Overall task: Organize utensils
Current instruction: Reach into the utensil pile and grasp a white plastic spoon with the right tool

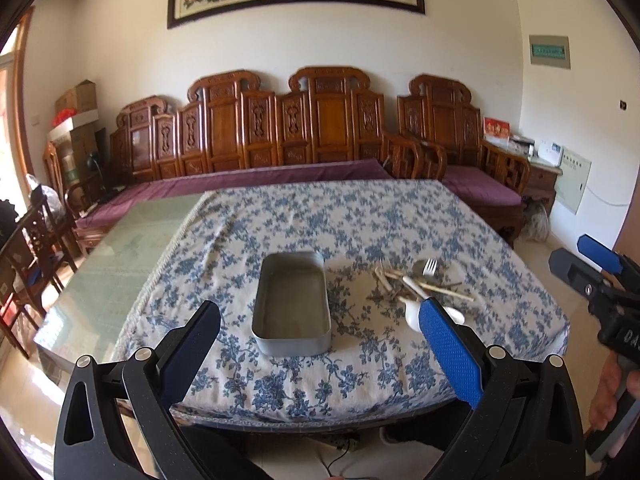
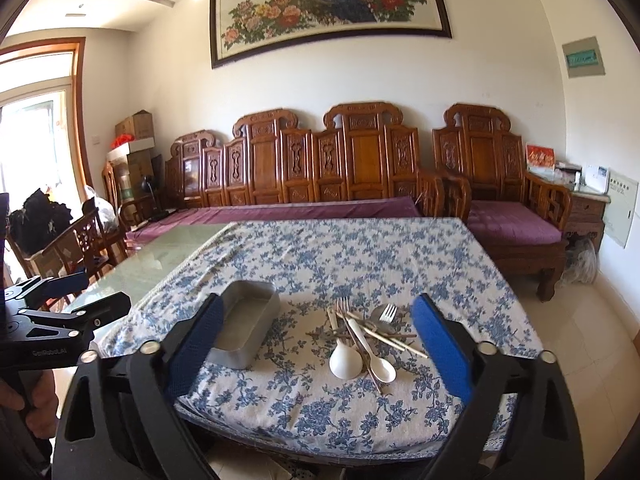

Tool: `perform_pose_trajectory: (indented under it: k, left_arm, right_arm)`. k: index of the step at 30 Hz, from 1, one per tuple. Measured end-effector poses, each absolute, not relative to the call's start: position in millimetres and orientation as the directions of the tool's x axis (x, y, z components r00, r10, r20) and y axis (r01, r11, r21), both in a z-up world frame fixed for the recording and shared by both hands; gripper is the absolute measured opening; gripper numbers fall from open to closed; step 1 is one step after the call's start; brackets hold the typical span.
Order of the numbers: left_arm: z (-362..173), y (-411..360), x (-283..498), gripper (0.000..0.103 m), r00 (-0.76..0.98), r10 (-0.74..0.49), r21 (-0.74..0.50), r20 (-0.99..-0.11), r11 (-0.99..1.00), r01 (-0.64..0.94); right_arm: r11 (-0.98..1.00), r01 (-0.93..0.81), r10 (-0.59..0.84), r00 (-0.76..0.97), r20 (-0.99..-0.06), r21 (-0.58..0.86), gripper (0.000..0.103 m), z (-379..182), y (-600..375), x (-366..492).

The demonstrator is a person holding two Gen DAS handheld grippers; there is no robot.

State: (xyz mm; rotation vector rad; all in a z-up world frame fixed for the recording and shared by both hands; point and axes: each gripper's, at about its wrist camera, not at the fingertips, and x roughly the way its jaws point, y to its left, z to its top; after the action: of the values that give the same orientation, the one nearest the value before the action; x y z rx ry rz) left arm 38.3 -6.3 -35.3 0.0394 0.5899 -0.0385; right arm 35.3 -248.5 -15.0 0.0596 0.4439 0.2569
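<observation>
On the table, near its front edge, we see a blue-and-white flowered tablecloth [image 2: 360, 256] that covers all but a strip of bare greenish glass top [image 2: 168, 252] along the left side. Going from the left, we hold our left gripper [image 1: 320, 320] in front of the table's front edge with its two blue-padded fingers spread wide and nothing between the pads; the same gripper shows at the left rim of the right wrist view [image 2: 72, 300], a hand [image 2: 32, 400] gripping its handle below. Next, on the cloth left of the middle and close to the front edge, stands a shallow rectangular grey metal tin [image 1: 292, 308], open at the top, its long sides running away from us. Just right of it, apart from its wall, lies a loose heap of utensils [image 2: 364, 340]: two white plastic spoons [image 2: 346, 360] with bowls toward the front edge, two steel forks [image 2: 387, 313] with tines pointing to the far edge, and pale wooden chopsticks [image 2: 396, 340] crossing over them. Our right gripper [image 2: 320, 344] hangs before the front edge with its jaws wide apart, gripping nothing, the heap framed between its fingers but well beyond them. Behind the table's far edge runs a carved wooden bench [image 2: 320, 160] with purple cushions.
</observation>
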Motion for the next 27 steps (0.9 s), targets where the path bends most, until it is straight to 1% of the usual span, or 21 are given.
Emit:
perform_pose_trajectory:
  k: [2, 3, 5, 6, 7, 10, 12, 14, 15, 18, 21, 24, 27]
  left_arm:
    - [-45.0, -4.6, 51.8, 0.096, 0.815, -0.026, 0.029, -0.579, 0.998, 0.053]
    - [-48.9, -4.5, 55.7, 0.096, 0.81, -0.03, 0.029, -0.585, 0.998, 0.058]
    - [-58.7, -3.8, 68.7, 0.096, 0.795, -0.039, 0.028, -0.605, 0.997, 0.071]
    - [-64.6, -3.3, 76.2, 0.096, 0.786, -0.052, 0.019, -0.616, 0.997, 0.081]
    - [-70.3, -3.3, 83.6, 0.096, 0.777, -0.061, 0.013, -0.626, 0.996, 0.089]
    - [-86.0, -5.9, 104.8, 0.096, 0.752, -0.085, 0.002, -0.654, 0.994, 0.113]
    - [-96.0, -10.2, 116.3, 0.096, 0.74, -0.093, 0.004, -0.666, 0.992, 0.128]
    - [-107.3, -16.0, 129.1, 0.095, 0.722, -0.102, 0.006, -0.684, 0.989, 0.146]
    - [-110.9, -18.0, 133.0, 0.094, 0.715, -0.108, 0.004, -0.69, 0.988, 0.153]
    - [-125.4, -27.2, 143.9, 0.092, 0.691, -0.12, 0.007, -0.713, 0.984, 0.178]
    - [-137.7, -35.1, 152.6, 0.085, 0.669, -0.124, 0.011, -0.733, 0.981, 0.195]
    - [-149.5, -44.8, 159.5, 0.079, 0.643, -0.135, 0.002, -0.754, 0.978, 0.207]
    - [-159.7, -54.6, 163.9, 0.078, 0.621, -0.138, 0.002, -0.771, 0.976, 0.219]
  right_arm:
    - [0.966, -0.233, 0.259, 0.859, -0.441, 0.113, 0.08, -24.4, -251.6, 49.0]
    - [0.965, -0.235, 0.261, 0.853, -0.453, 0.113, 0.078, -29.8, -253.2, 56.7]
    - [0.967, -0.231, 0.254, 0.84, -0.479, 0.107, 0.071, -40.6, -256.5, 73.3]
    - [0.968, -0.228, 0.251, 0.832, -0.494, 0.107, 0.063, -45.9, -258.5, 82.2]
    - [0.968, -0.225, 0.248, 0.824, -0.509, 0.108, 0.059, -53.8, -260.1, 91.7]
    - [0.972, -0.212, 0.232, 0.799, -0.555, 0.101, 0.048, -74.8, -265.9, 118.8]
    - [0.973, -0.207, 0.225, 0.778, -0.586, 0.098, 0.046, -90.6, -268.7, 133.4]
    - [0.974, -0.205, 0.218, 0.752, -0.622, 0.094, 0.04, -108.5, -271.0, 147.8]
    - [0.974, -0.206, 0.217, 0.738, -0.639, 0.094, 0.039, -116.3, -272.5, 154.4]
    - [0.971, -0.218, 0.225, 0.693, -0.685, 0.099, 0.037, -137.4, -276.1, 173.3]
    - [0.967, -0.239, 0.226, 0.646, -0.729, 0.088, 0.037, -158.2, -277.5, 194.3]
    - [0.96, -0.275, 0.22, 0.603, -0.766, 0.059, 0.033, -180.2, -277.0, 214.1]
    - [0.952, -0.304, 0.201, 0.562, -0.802, 0.026, 0.032, -203.1, -279.2, 228.4]
